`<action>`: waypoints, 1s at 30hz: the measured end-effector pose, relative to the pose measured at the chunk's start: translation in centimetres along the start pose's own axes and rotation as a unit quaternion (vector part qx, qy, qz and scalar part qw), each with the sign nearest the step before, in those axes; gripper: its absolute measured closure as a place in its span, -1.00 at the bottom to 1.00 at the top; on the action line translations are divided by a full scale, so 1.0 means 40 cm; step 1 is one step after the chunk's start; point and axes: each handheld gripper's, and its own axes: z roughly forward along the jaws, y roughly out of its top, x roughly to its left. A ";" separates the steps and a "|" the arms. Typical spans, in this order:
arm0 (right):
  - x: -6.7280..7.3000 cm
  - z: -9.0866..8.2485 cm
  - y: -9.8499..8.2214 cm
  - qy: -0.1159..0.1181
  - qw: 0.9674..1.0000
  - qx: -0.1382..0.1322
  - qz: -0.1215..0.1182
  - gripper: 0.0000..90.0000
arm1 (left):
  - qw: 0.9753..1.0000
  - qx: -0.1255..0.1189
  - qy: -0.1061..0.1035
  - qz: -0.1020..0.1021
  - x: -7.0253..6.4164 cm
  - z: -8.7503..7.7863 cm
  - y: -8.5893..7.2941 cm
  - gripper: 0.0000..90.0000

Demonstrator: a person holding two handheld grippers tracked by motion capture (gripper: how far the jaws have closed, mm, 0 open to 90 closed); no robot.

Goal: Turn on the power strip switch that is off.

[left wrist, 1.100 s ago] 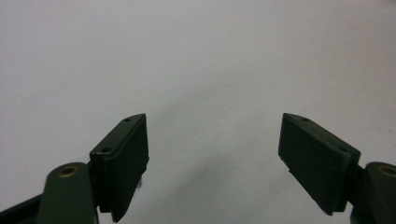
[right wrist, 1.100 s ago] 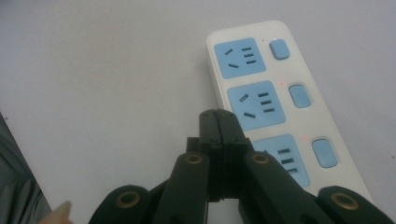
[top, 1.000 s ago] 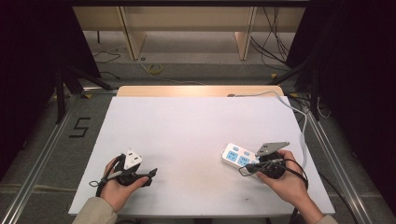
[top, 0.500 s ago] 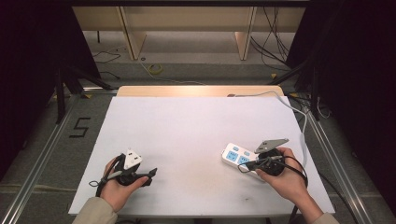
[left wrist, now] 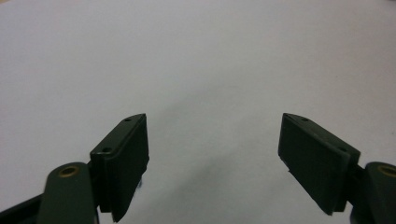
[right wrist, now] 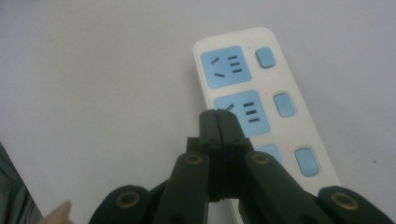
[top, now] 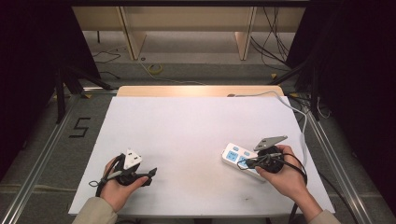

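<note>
Strip (right wrist: 261,102) lies under closed right gripper (right wrist: 218,122).

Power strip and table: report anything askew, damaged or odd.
Nothing looks damaged or spilled. The white power strip lies flat but diagonal to the edges of the white table, near the right gripper, whose jaws are shut above its middle socket with nothing between them. The left gripper stands open over bare table.

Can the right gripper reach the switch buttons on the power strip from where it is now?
Probably yes. The right gripper hangs with jaws shut just over the power strip, beside the middle switch button. Nothing lies between them; the white table around is bare.
</note>
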 end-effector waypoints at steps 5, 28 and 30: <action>-0.004 0.001 0.006 -0.001 1.000 0.004 0.002 1.00 | 1.000 0.000 0.000 0.001 0.000 0.000 0.000 -0.46; -0.024 0.004 0.037 -0.006 1.000 0.012 0.008 1.00 | 1.000 -0.002 0.002 0.000 -0.001 -0.001 0.001 -0.46; -0.026 0.006 0.040 -0.009 1.000 0.012 0.005 1.00 | 1.000 -0.001 0.002 0.002 0.000 -0.001 0.001 -0.46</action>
